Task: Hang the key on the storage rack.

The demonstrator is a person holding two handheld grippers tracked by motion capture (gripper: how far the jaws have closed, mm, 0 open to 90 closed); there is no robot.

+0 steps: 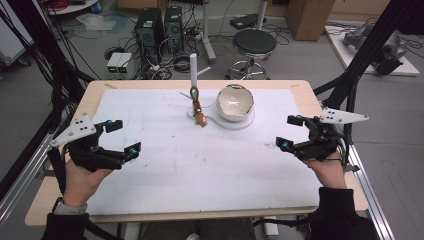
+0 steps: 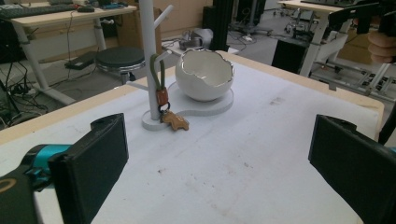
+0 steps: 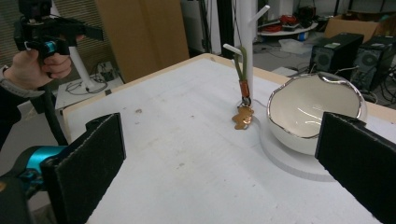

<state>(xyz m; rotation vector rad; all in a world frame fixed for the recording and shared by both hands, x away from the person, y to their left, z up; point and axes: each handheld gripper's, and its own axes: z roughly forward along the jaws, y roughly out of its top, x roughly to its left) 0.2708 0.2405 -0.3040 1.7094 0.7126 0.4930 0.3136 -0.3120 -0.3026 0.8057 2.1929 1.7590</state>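
The olive-green cord keychain with a small brown animal-shaped charm point(image 1: 198, 107) hangs untouched on the white peg stand point(image 1: 193, 70) beside the white eggshell-shaped bowl point(image 1: 234, 102) mid-table, while left claw point(image 1: 123, 137) and right claw point(image 1: 288, 131), both spread and empty, hover well apart near the table point(image 1: 60, 200) edges, so seemingly nothing is begun.

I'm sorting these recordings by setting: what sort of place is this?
Probably a lab or workshop: desktop computer towers and loose cables on the floor, a round stool, and black metal framing beside the table.
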